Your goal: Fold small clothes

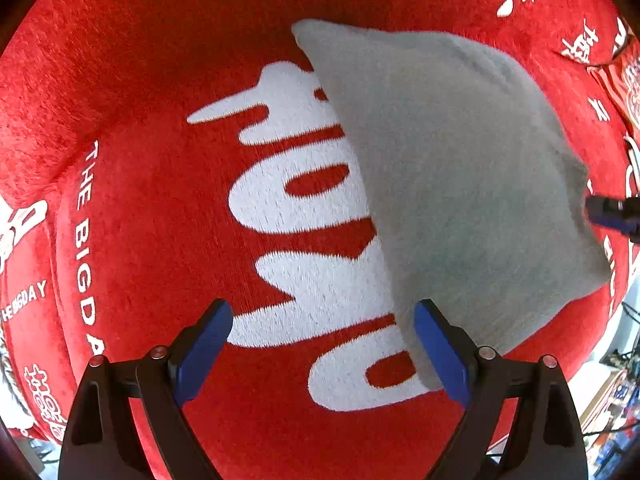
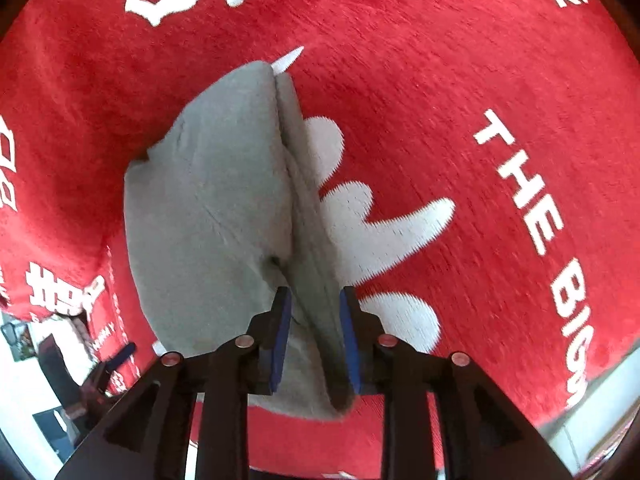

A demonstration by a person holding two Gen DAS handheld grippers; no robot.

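A small grey cloth (image 1: 460,184) lies partly folded on a red plush cover with white lettering. My left gripper (image 1: 324,336) is open above the cover; its right finger touches the cloth's near edge and nothing sits between the pads. My right gripper (image 2: 316,312) is narrowly parted around a raised fold of the same grey cloth (image 2: 208,208), the blue pads (image 2: 282,332) on either side of the fold. The right gripper's tip also shows at the right edge of the left wrist view (image 1: 612,214).
The red cover (image 1: 160,208) with large white letters and "THE BIG DAY" text spans both views. Its edge drops off at lower right in the left wrist view, with clutter (image 1: 608,400) beyond. The left gripper shows at lower left in the right wrist view (image 2: 116,360).
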